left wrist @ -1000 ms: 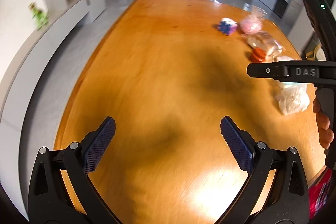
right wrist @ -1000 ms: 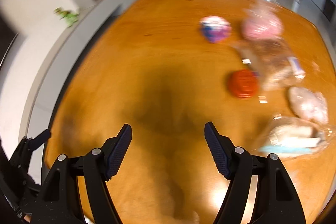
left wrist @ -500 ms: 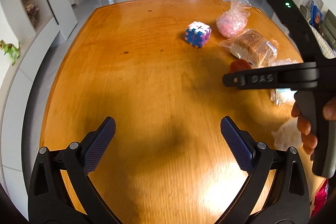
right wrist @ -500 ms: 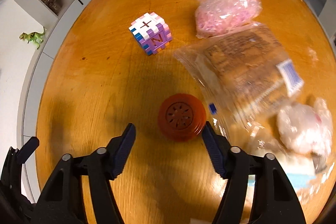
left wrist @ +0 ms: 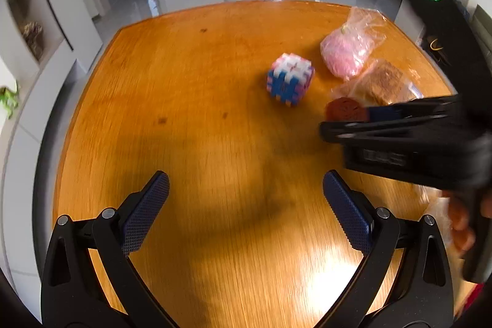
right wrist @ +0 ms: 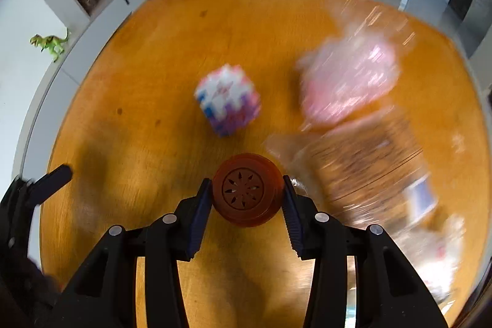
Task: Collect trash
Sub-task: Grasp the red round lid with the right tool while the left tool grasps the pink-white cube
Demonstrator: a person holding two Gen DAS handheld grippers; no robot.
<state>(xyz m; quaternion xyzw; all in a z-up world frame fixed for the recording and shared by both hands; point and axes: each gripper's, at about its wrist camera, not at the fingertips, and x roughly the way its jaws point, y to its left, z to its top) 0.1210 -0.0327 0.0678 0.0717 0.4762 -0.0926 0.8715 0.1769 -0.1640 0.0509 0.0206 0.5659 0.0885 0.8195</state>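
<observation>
The right claw [right wrist: 247, 199] is closing around a round, rust-red disc [right wrist: 247, 193], and both blue ribbed pads sit against its sides, so the disc is gripped between them. The disc is a squat plastic puck with a smooth rounded rim and a recessed face pierced by a star of small slots set inside a raised ring. It sits at the near middle of the orange wooden surface [right wrist: 153, 76]; whether it rests on the wood or is just lifted cannot be told.

Beyond it, toward the far side, stands a cube [right wrist: 228, 100] built of white, blue and pink interlocking pieces, blurred by motion. To the far right lies a clear bag of pink stuff [right wrist: 350, 85], and nearer, just right of the disc, a clear bag with a brown loaf [right wrist: 369, 165] inside, also smeared.

From the left wrist view, the left claw [left wrist: 246, 211] hangs wide open over bare wood with nothing between its pads. The right claw's black body crosses that view at the right edge, with the person's fingers [left wrist: 461, 223] wrapped on its handle.
</observation>
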